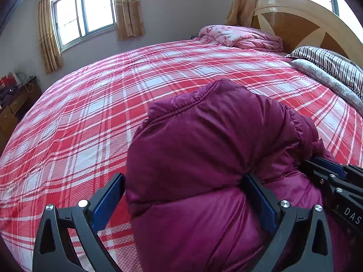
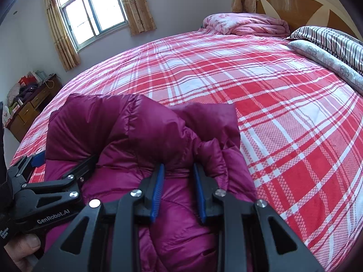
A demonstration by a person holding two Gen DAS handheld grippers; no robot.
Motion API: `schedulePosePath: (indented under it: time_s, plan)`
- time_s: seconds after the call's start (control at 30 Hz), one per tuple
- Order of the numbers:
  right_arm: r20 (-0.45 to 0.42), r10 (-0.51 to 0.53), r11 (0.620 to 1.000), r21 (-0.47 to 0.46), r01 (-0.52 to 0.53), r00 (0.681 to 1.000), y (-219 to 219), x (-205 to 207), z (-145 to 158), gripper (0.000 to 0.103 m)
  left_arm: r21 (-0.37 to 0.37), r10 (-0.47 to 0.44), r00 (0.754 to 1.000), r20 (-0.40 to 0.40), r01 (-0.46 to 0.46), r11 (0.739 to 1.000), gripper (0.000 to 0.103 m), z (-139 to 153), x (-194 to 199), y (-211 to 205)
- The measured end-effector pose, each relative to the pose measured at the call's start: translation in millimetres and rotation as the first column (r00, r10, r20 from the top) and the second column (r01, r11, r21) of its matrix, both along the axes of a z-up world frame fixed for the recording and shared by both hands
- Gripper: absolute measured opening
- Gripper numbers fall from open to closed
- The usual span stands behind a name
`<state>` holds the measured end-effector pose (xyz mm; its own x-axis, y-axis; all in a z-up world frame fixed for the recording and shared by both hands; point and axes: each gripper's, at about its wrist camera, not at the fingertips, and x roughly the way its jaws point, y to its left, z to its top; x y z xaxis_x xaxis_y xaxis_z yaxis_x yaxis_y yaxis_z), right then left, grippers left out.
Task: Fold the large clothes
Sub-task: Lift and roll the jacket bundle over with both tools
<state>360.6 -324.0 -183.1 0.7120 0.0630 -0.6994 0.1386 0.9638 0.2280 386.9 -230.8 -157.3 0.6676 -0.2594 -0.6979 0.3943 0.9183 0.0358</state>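
Observation:
A magenta padded jacket [image 1: 204, 140] lies bunched on the near part of the bed; it also shows in the right wrist view [image 2: 140, 131]. My left gripper [image 1: 183, 181] stands wide, its two blue pads around a thick fold of the jacket's left side. My right gripper [image 2: 179, 172] has its pads close together, pinching a fold of the jacket to the right of the left one. Each gripper shows in the other's view: the right gripper [image 1: 326, 170] at the right edge, the left gripper [image 2: 65, 158] at the lower left.
The bed is covered by a red and white plaid sheet [image 1: 113, 104]. A folded pink quilt [image 1: 240, 36] and striped pillows [image 1: 333, 68] lie by the wooden headboard [image 1: 301, 22]. A wooden desk [image 2: 29, 111] stands at the far left under a curtained window [image 2: 93, 13].

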Motion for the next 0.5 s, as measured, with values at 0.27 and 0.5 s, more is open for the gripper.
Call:
schedulePosePath:
  time_s: [0.27, 0.5]
  plan:
    - [0.084, -0.059, 0.995, 0.09, 0.051, 0.995, -42.5, -58.5, 19.1, 0.101, -0.273, -0.01, 0.998, -0.068, -0.009, 0.962, 0.102, 28.8, -38.8, 74.7]
    - [0.029, 0.027, 0.985, 0.168, -0.031, 0.999, -43.7, -49.6, -0.3, 0.089, -0.309, -0.032, 0.989, -0.144, -0.014, 0.951, 0.102, -1.1, -46.0, 67.1]
